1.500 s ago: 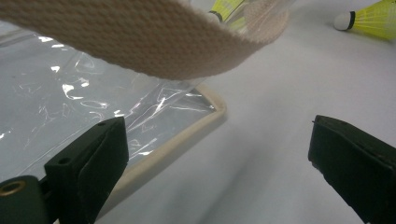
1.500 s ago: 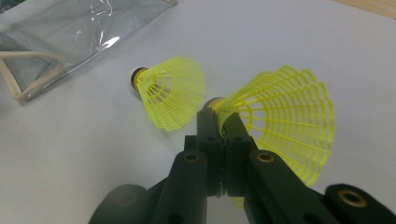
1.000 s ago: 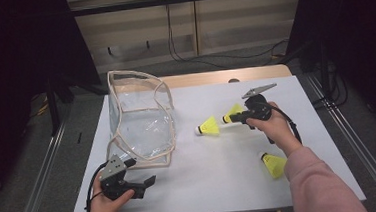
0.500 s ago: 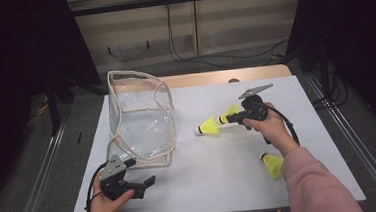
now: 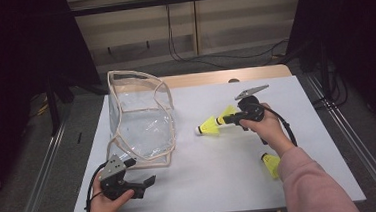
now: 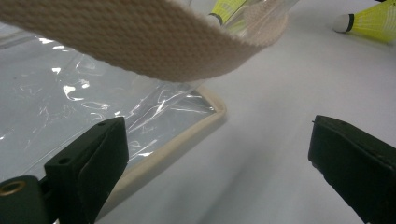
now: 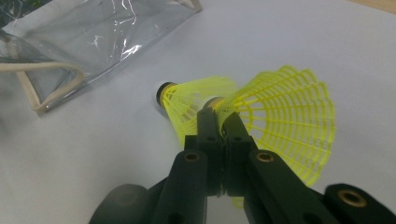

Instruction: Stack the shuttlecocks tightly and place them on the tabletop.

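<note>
Yellow shuttlecock (image 7: 285,116) sits clamped in the right gripper (image 7: 223,122) above the white surface (image 5: 221,174), beside a second shuttlecock (image 5: 208,126); left gripper (image 6: 215,154) gapes wide by the clear bag (image 5: 139,124).

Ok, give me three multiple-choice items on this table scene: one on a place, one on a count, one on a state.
1. Where does the clear bag stand in the high view?
A. right of the right gripper
B. left of the shuttlecocks
C. on the floor

2. How many yellow shuttlecocks show in the high view?
A. one
B. three
C. five

3. How do the left gripper's jaws stand?
A. wide apart, nothing between them
B. shut on a shuttlecock
C. shut on the bag's strap

Key: 1 B, the bag sits on the white table left of all the shuttlecocks. 2 B, one in the right gripper, one lying beside it, one near the sleeve. 3 A, the left gripper shows bare table between its jaws.
</note>
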The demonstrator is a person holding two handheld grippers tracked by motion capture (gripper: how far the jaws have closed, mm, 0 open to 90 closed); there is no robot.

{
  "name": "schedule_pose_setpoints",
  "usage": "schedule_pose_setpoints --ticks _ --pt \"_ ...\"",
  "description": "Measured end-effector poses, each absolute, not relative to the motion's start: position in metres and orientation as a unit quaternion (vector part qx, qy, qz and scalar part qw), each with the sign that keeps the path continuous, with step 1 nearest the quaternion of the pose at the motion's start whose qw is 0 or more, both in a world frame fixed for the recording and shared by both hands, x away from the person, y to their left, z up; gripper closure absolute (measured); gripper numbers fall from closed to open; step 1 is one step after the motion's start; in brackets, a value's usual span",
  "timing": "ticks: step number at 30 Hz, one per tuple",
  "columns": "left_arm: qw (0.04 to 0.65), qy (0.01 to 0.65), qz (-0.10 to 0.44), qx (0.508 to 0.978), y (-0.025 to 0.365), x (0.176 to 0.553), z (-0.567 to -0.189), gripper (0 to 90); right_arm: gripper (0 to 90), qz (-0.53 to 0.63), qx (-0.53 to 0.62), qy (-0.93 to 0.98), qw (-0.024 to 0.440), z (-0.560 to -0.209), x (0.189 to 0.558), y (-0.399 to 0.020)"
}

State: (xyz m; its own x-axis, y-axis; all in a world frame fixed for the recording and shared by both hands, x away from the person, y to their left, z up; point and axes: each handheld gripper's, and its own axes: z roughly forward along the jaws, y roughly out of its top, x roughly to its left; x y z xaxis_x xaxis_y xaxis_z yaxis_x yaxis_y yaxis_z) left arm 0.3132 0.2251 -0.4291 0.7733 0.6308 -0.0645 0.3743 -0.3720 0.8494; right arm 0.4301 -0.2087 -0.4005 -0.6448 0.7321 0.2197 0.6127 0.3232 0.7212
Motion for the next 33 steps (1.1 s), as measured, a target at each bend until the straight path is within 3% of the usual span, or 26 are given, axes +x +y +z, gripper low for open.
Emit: schedule_pose_setpoints --ticks 33 --pt "0.469 0.307 0.137 0.817 0.225 0.313 -0.429 5.0 89.2 0.417 0.408 0.810 0.063 -0.410 0.432 -0.195"
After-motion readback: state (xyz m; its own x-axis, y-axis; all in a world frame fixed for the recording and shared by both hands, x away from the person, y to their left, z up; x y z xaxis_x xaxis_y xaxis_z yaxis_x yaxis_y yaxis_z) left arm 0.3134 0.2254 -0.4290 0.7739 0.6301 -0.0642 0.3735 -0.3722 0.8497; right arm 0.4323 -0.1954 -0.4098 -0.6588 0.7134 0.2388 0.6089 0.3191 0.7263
